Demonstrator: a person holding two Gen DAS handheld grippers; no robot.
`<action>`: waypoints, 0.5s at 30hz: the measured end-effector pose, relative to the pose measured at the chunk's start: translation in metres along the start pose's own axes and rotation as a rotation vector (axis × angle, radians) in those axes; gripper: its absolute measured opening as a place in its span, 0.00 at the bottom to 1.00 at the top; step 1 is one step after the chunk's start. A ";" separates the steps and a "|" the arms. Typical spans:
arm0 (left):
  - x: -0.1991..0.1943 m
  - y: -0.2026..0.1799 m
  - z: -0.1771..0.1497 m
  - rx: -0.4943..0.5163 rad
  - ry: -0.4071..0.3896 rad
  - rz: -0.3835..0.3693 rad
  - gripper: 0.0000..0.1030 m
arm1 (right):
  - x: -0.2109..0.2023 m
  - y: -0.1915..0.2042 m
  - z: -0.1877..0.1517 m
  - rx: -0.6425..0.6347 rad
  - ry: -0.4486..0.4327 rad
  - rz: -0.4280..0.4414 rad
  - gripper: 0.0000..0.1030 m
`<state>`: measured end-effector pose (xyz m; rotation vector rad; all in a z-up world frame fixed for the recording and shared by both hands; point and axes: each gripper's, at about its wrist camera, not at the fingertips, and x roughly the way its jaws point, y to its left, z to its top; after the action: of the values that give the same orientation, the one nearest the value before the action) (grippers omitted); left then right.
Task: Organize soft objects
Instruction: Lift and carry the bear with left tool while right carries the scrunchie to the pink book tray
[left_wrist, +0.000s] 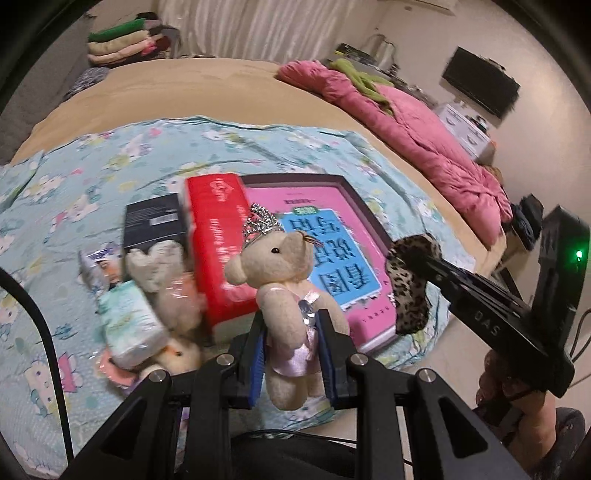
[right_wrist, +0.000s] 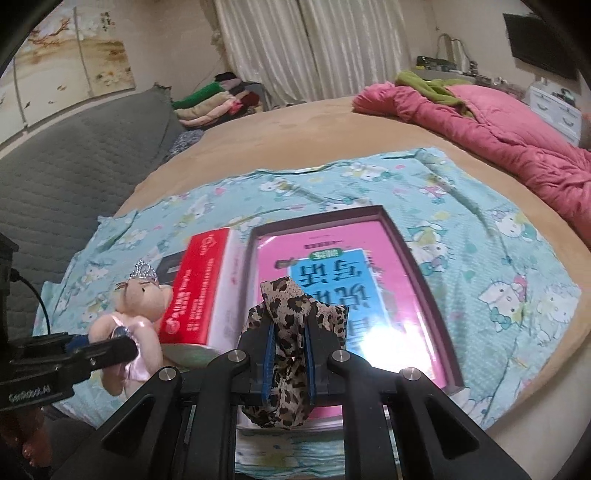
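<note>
Bedroom scene: a wide bed (right_wrist: 295, 125) with a tan cover fills most of both views, with pale curtains (right_wrist: 306, 48) behind it, a grey quilted headboard (right_wrist: 74, 155) on one side and a crumpled pink duvet (right_wrist: 498, 125) along the other. Folded clothes (right_wrist: 214, 101) are stacked near the curtains. A light blue cartoon-cat blanket (right_wrist: 480, 229) is spread on the near part of the bed.

On the blanket lies a shallow dark-rimmed tray (right_wrist: 413, 258) holding a pink and blue book (right_wrist: 332, 273). Just beside it stands a red box (right_wrist: 199, 288), with a black box (left_wrist: 155, 221) behind.

The left gripper (left_wrist: 291, 339) is clamped around the body of a small crowned teddy bear (left_wrist: 280, 266), lifted above the blanket. The right gripper (right_wrist: 290, 354) is closed on a leopard-print fabric piece (right_wrist: 288, 314), held over the tray's near edge. More soft toys (left_wrist: 166, 288) and a tissue pack (left_wrist: 129, 321) lie piled left of the red box.
</note>
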<state>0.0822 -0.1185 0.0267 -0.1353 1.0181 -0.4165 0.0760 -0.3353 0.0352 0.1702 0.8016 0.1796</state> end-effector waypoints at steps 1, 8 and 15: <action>0.006 -0.007 0.000 0.014 0.014 -0.006 0.25 | 0.000 -0.004 -0.001 0.010 -0.001 -0.007 0.13; 0.041 -0.040 -0.003 0.085 0.101 -0.024 0.25 | 0.011 -0.035 -0.008 0.051 0.020 -0.078 0.13; 0.073 -0.057 -0.008 0.116 0.177 -0.049 0.25 | 0.026 -0.064 -0.020 0.098 0.056 -0.125 0.14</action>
<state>0.0929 -0.1991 -0.0187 -0.0200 1.1634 -0.5384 0.0853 -0.3902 -0.0104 0.2078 0.8743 0.0272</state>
